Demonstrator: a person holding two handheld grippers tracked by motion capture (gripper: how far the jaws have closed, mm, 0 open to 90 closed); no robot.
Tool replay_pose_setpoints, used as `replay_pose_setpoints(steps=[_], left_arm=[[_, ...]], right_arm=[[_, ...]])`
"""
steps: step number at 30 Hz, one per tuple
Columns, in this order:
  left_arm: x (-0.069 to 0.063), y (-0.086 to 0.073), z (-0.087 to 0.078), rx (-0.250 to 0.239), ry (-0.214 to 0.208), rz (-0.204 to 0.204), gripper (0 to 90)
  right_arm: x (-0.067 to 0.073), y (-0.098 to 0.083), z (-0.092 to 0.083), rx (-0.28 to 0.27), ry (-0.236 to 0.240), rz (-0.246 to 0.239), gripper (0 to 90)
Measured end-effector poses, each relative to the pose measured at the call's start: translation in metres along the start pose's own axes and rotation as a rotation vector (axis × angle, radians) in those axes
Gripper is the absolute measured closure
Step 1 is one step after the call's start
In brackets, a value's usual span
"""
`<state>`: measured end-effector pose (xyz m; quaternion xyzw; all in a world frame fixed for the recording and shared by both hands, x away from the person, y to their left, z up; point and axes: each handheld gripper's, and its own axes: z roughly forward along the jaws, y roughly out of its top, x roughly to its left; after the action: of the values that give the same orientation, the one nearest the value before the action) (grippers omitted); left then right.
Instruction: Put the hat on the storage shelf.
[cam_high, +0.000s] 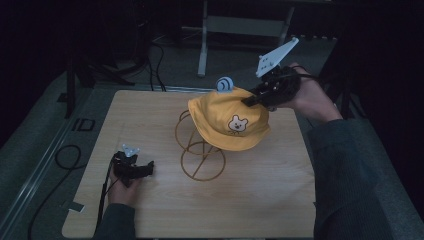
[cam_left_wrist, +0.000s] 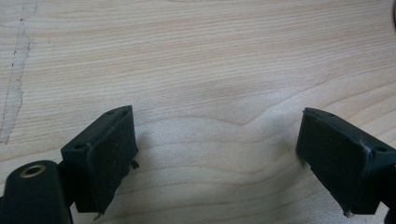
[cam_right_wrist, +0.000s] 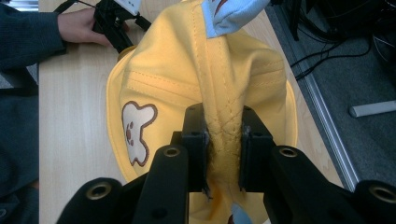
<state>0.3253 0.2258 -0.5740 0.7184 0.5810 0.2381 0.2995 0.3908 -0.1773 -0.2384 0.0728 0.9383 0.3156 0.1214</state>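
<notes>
**A:** What sits on the tabletop (cam_high: 250, 200), and where is the hat?

**B:** A yellow hat (cam_high: 230, 120) with a small bear face on its side hangs over a gold wire stand (cam_high: 200, 160) near the middle of the light wooden tabletop. A pale blue ear (cam_high: 224, 84) sticks up from the crown. The right gripper (cam_high: 255, 100) comes in from the far right side, and its jaws are clamped together on a pinched ridge of yellow fabric along the hat's crown seam.

**A:** And the other gripper?

**B:** The left gripper (cam_high: 145, 169) rests low at the near left of the tabletop, well apart from the hat. Its jaws stand wide apart with bare wood between them.

**A:** What else is around?

**B:** A black cable (cam_high: 65, 160) loops on the grey floor to the left of the tabletop, and the legs of a pale frame (cam_high: 202, 55) stand on the floor beyond the far edge. Nothing lies between the left gripper and the stand.

**A:** What is hidden or hard to see?

**B:** The hat covers the top of the stand, so how the wire holds it cannot be told. In the right gripper view the hat blocks most of the tabletop, and a second blue piece at the bottom edge is cut off. The room behind is too dark to make out.
</notes>
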Motion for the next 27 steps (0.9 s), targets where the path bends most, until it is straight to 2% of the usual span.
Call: replay_pose_setpoints(steps=[10, 27], left_arm=[[0.0, 0.0, 0.0, 0.0, -0.001, -0.001, 12.1], [0.0, 0.0, 0.0, -0.002, 0.001, -0.001, 12.0]], right_arm=[[0.002, 0.015, 0.012, 0.009, 0.008, -0.022, 76.1], [0.009, 0.041, 0.039, 0.086, 0.031, -0.073, 75.8]])
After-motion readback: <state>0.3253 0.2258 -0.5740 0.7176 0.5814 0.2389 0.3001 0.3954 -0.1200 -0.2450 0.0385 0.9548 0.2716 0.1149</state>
